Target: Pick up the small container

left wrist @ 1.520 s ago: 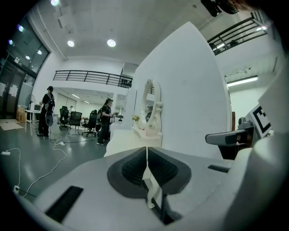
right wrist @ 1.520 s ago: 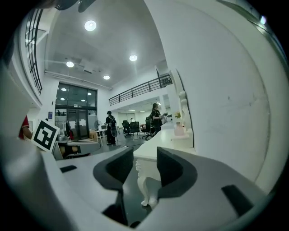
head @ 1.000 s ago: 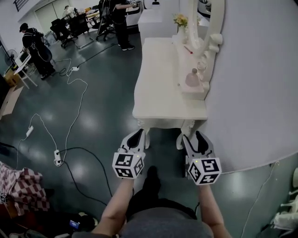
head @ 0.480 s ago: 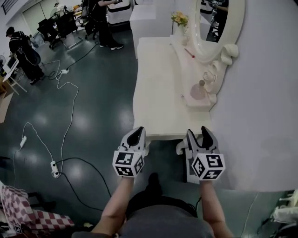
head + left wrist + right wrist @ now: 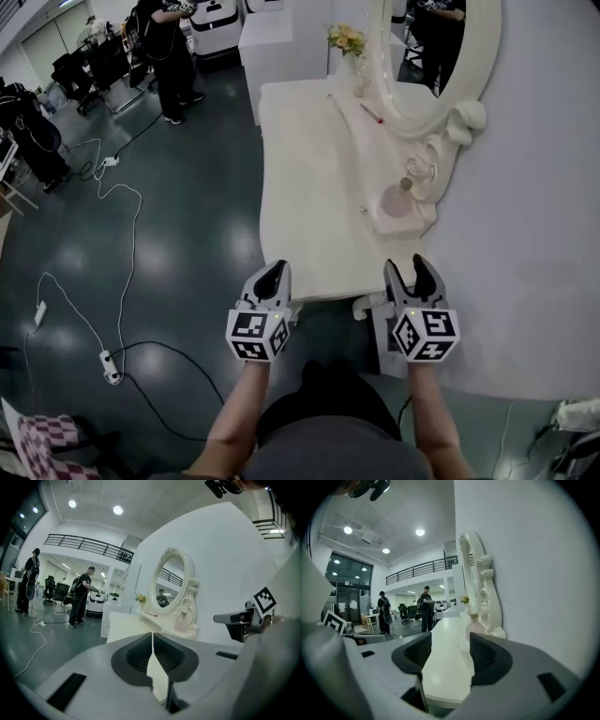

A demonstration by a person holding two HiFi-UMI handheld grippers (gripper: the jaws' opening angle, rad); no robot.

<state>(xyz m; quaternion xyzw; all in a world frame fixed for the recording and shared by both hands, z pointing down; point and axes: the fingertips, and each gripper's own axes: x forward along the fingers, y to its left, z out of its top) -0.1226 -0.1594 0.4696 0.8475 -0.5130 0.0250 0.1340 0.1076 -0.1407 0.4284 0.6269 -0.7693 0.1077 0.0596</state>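
Note:
The small container [image 5: 397, 200] is a pink, round-bodied pot with a knob on top. It stands on the raised ledge of the white dressing table [image 5: 309, 178], below the oval mirror [image 5: 441, 56]. It also shows far ahead in the left gripper view as the pink container [image 5: 181, 626] and in the right gripper view as the pink container [image 5: 474, 626]. My left gripper [image 5: 272, 274] is shut and empty at the table's near edge. My right gripper [image 5: 410, 270] stands open with nothing between its jaws, short of the container, and the table top shows through the gap of the right gripper [image 5: 450, 645].
A small glass [image 5: 419, 171] stands just behind the container. A red pen [image 5: 372, 113] and a vase of flowers [image 5: 345, 40] sit farther along the ledge. The white wall [image 5: 534, 187] runs close on the right. Cables [image 5: 112, 281] lie on the dark floor, and people stand far back.
The table has come nearer in the head view. Both grippers have moved forward to its near edge. The left jaws stay shut and the right jaws stay open.

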